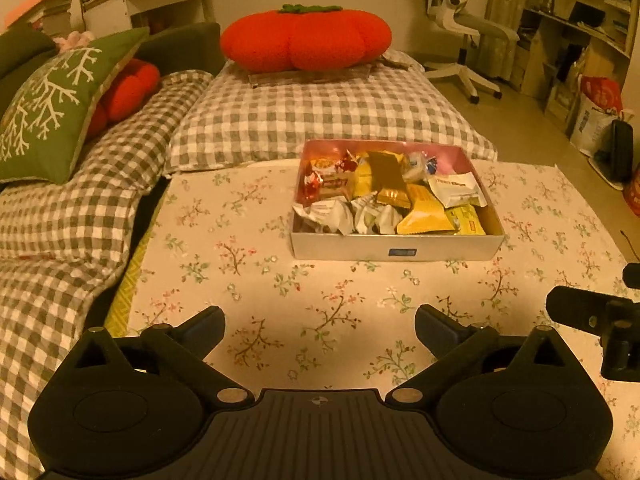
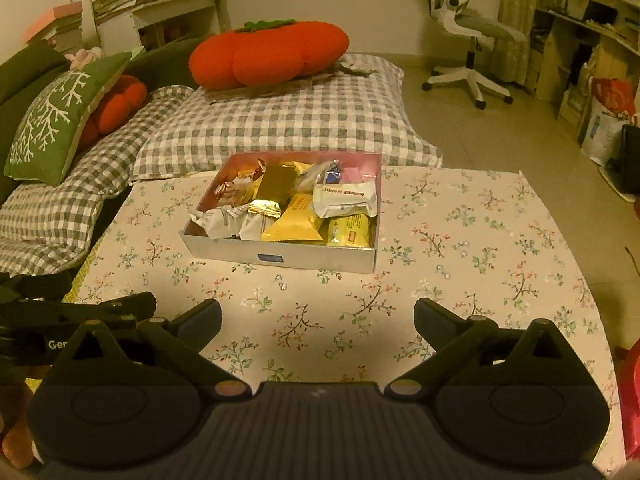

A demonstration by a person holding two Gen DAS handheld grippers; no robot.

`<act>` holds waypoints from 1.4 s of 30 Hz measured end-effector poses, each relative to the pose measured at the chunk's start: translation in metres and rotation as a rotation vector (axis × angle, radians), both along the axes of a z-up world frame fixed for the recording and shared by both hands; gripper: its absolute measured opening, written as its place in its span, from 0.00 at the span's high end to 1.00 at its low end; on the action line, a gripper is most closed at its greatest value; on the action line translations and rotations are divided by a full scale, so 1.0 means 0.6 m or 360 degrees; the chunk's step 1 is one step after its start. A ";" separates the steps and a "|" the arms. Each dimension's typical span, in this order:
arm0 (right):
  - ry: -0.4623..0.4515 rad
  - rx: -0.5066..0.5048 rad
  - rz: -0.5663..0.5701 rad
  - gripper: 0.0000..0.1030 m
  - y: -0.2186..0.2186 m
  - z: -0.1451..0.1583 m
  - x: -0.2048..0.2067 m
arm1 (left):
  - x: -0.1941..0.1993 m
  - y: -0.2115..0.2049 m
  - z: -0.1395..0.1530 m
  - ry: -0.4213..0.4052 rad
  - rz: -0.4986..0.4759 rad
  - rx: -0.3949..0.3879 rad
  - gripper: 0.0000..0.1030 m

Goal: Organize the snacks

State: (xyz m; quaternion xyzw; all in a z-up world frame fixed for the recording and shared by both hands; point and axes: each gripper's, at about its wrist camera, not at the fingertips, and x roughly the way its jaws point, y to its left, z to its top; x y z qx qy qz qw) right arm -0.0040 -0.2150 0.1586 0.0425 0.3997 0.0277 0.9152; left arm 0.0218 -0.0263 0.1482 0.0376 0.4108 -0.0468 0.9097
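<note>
A shallow white box (image 1: 396,246) with a pink inside stands on the floral tablecloth (image 1: 240,248), filled with several snack packets in yellow, gold, white and red wrappers (image 1: 424,216). The right wrist view shows the same box (image 2: 280,256) with its packets (image 2: 296,226) a little left of centre. My left gripper (image 1: 320,328) hangs open over bare cloth in front of the box, nothing between its fingers. My right gripper (image 2: 318,326) is also open and empty, short of the box. Each view catches part of the other gripper at its side edge.
Checked grey-and-white bedding (image 1: 320,108) lies behind the table, bearing a big orange pumpkin cushion (image 1: 304,38). A green snowflake pillow (image 1: 52,104) leans at the left. A white office chair (image 1: 464,24) and cluttered shelves (image 1: 580,40) stand at the right.
</note>
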 end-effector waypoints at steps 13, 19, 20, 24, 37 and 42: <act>0.0023 -0.0012 0.0004 0.01 0.003 -0.001 -0.002 | 0.001 0.001 0.001 0.0006 -0.0016 -0.0014 0.00; 0.0020 -0.0028 0.0026 0.01 0.008 -0.001 -0.004 | -0.002 -0.004 0.003 -0.0008 -0.0042 -0.0021 0.00; 0.0020 -0.0029 0.0026 0.01 0.008 -0.001 -0.004 | -0.002 -0.004 0.002 -0.0002 -0.0042 -0.0032 0.00; 0.0018 -0.0023 0.0020 0.01 0.007 0.001 -0.004 | -0.002 0.000 0.003 0.0009 -0.0033 -0.0072 0.00; 0.0010 -0.0030 0.0012 0.01 0.006 0.002 -0.004 | -0.006 -0.002 0.005 -0.0008 -0.0042 -0.0043 0.00; 0.0010 -0.0031 0.0013 0.01 0.006 0.002 -0.004 | -0.007 -0.002 0.006 -0.0011 -0.0046 -0.0032 0.00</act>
